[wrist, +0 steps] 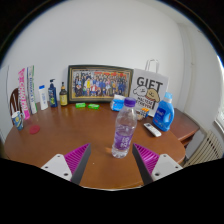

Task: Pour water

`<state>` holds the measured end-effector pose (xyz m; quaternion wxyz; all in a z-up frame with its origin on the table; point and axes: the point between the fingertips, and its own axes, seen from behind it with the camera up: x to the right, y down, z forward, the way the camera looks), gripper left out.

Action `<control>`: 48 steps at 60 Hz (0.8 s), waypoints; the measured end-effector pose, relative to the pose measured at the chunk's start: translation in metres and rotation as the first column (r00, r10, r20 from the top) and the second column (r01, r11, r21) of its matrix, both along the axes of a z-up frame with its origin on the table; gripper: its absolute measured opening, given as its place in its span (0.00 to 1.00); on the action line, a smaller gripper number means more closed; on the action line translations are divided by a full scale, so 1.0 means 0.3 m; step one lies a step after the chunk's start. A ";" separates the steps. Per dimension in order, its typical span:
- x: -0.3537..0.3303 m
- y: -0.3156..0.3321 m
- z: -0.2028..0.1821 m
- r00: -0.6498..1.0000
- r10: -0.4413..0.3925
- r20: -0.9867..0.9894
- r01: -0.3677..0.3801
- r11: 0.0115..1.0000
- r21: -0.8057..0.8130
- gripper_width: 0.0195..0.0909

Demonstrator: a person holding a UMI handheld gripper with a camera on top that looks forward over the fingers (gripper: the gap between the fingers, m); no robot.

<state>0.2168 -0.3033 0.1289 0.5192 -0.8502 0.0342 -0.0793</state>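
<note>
Bottle: clear water bottle (pixel 124 128), purple label, standing upright on the wooden table (pixel 70 135)
Where: dead ahead at 12 o'clock, just past the fingertips
Tongs: gripper (pixel 111 159) wide open, nothing held, pink pads (pixel 76 157) splayed either side
Behind: framed photo (pixel 99 82) around 11 o'clock

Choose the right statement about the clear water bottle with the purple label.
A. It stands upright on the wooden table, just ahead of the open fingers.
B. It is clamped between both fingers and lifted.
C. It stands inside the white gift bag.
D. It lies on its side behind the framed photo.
A: the water bottle stands upright on the table, just ahead of the gripper, whose fingers are open and do not touch it.
</note>
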 end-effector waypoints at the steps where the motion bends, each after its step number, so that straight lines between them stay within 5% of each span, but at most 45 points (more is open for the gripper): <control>1: 0.017 0.016 -0.008 1.000 0.002 -0.003 -0.002 1.000 0.005 0.94; 19: 0.163 0.319 -0.153 0.995 0.066 -0.075 -0.062 0.996 0.059 0.89; 24: 0.164 0.370 -0.190 0.993 0.094 -0.073 -0.090 0.994 0.064 0.71; 28: 0.179 0.389 -0.200 0.994 0.093 -0.060 -0.088 0.993 0.081 0.43; 48: 0.184 0.399 -0.193 0.995 0.093 -0.041 -0.089 0.992 0.090 0.17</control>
